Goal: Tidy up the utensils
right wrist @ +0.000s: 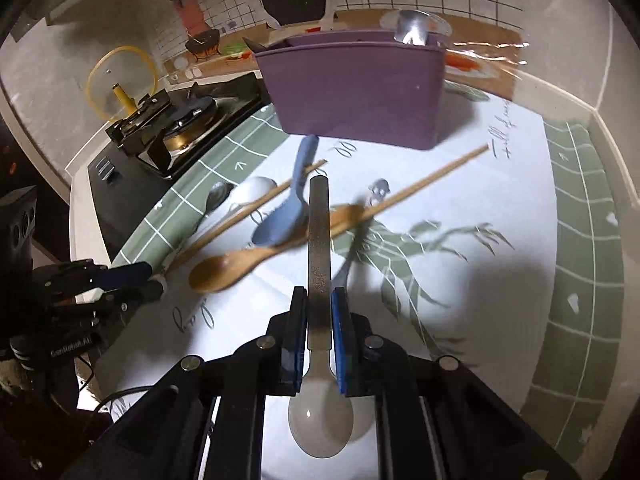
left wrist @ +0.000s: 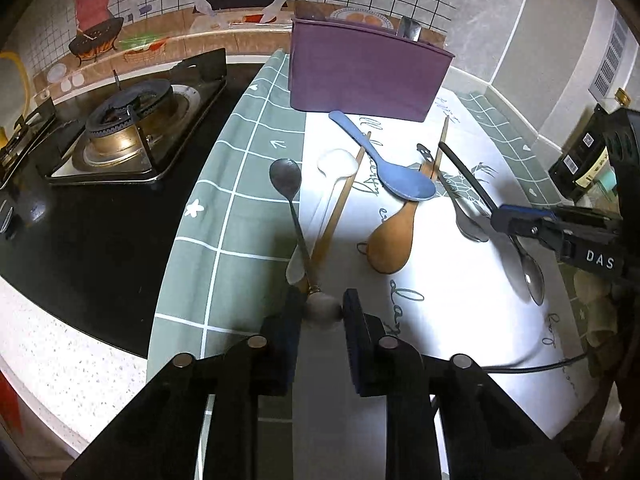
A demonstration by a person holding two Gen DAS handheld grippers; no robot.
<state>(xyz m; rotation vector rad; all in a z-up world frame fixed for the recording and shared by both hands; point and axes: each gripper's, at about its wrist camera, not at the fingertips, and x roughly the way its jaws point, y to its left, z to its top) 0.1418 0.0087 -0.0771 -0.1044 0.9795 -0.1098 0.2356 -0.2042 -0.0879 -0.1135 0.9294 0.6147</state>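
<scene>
A: Left wrist view: my left gripper (left wrist: 322,312) is closed on the round grey end of the dark metal spoon (left wrist: 286,182), whose bowl lies away from me on the green-checked cloth (left wrist: 224,200) covering the counter

B: And the other one?

A: My right gripper (right wrist: 320,320) is clamped on the handle of a steel spoon (right wrist: 320,420); the bowl sits back under the gripper, the flat handle pointing ahead toward the purple holder (right wrist: 352,92)

B: Where are the remaining utensils?

A: Spread on the cloth in front of the holder. A white spoon (left wrist: 336,164) lies just beside the dark one, with a chopstick (left wrist: 344,196) crossing next to it. The blue rice paddle (left wrist: 392,176) lies over the stem of the wooden spoon (left wrist: 390,240), and a second chopstick (left wrist: 440,144) runs near them. Another metal spoon (left wrist: 466,216) and a black-handled utensil (left wrist: 464,168) lie toward my right gripper

B: Anything in the holder?

A: A shiny metal utensil (right wrist: 412,28) stands at its right end, and something dark at the left; I cannot tell what. The gas stove (left wrist: 128,132) sits to the left, off the cloth
</scene>
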